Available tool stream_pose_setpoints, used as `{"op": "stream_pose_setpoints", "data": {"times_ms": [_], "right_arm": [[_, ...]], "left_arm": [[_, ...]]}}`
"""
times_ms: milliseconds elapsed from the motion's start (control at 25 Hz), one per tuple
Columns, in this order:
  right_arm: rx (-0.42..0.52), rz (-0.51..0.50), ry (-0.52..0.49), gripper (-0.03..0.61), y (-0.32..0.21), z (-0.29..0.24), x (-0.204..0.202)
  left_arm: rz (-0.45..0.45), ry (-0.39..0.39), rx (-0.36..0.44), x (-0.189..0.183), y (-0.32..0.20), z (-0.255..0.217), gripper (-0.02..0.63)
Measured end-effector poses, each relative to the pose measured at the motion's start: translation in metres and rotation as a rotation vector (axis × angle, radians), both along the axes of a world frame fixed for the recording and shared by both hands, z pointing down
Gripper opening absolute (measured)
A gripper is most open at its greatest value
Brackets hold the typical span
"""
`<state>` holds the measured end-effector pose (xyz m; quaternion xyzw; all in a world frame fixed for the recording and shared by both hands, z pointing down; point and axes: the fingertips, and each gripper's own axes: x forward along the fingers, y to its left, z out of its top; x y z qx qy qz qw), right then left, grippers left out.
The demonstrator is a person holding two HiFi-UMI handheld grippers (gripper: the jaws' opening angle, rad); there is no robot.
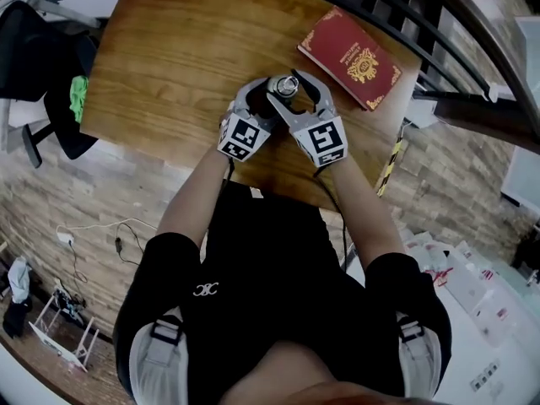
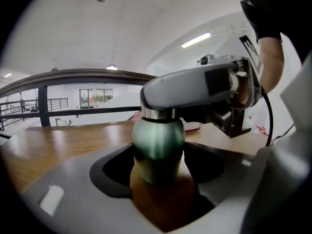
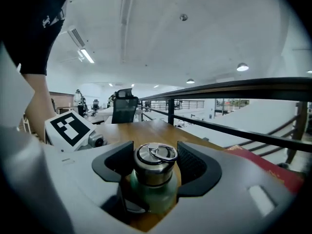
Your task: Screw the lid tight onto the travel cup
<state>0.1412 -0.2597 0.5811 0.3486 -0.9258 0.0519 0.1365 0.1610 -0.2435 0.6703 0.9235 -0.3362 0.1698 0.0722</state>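
Observation:
The green travel cup (image 2: 158, 147) stands upright on the wooden table (image 1: 160, 74), near its front edge. Its steel lid (image 3: 155, 165), with a ring handle lying flat on top, sits on the cup's neck. My left gripper (image 2: 158, 155) reaches in from the left, low down, and its dark pads press on both sides of the green body. From the right, higher up, my right gripper (image 3: 156, 167) closes its pads against the sides of the lid. In the head view both grippers (image 1: 268, 93) (image 1: 293, 88) meet around the cup (image 1: 285, 86).
A dark red booklet with gold print (image 1: 350, 57) lies on the table to the right of the cup. A black railing (image 3: 229, 89) runs along the table's far edge. A black chair (image 1: 38, 66) stands off the table's left end.

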Motion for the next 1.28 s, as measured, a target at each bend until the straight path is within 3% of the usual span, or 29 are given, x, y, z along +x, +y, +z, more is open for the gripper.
{"op": "stream_pose_setpoints", "data": {"times_ms": [400, 520, 680, 800, 920, 1000, 1200, 1280], "right_arm": [[-0.03, 0.356, 0.043, 0.276, -0.001, 0.001, 0.02], [-0.028, 0.371, 0.058, 0.276, -0.002, 0.002, 0.017], [-0.034, 0.305, 0.054, 0.278, -0.004, 0.002, 0.012], [-0.045, 0.145, 0.024, 0.278, 0.0, -0.001, 0.009], [-0.026, -0.11, 0.089, 0.279, 0.007, -0.006, 0.007], [-0.027, -0.285, 0.187, 0.313, 0.007, -0.008, 0.007], [-0.037, -0.763, 0.511, 0.318, 0.027, 0.0, 0.004], [-0.014, -0.897, 0.632, 0.318, 0.032, 0.006, 0.005]], "left_arm": [[0.087, -0.041, 0.007, 0.006, 0.003, 0.004, 0.372], [0.077, -0.024, -0.003, 0.004, 0.003, 0.004, 0.373], [0.07, -0.001, -0.023, 0.003, 0.001, 0.005, 0.371], [0.08, 0.007, -0.028, 0.003, 0.001, 0.004, 0.371], [0.112, 0.007, -0.031, 0.004, 0.001, 0.005, 0.371], [0.144, 0.0, -0.03, 0.003, 0.001, 0.003, 0.371], [0.237, -0.019, -0.032, 0.002, 0.001, 0.005, 0.371], [0.292, -0.036, -0.038, 0.002, 0.002, 0.009, 0.37]]}}
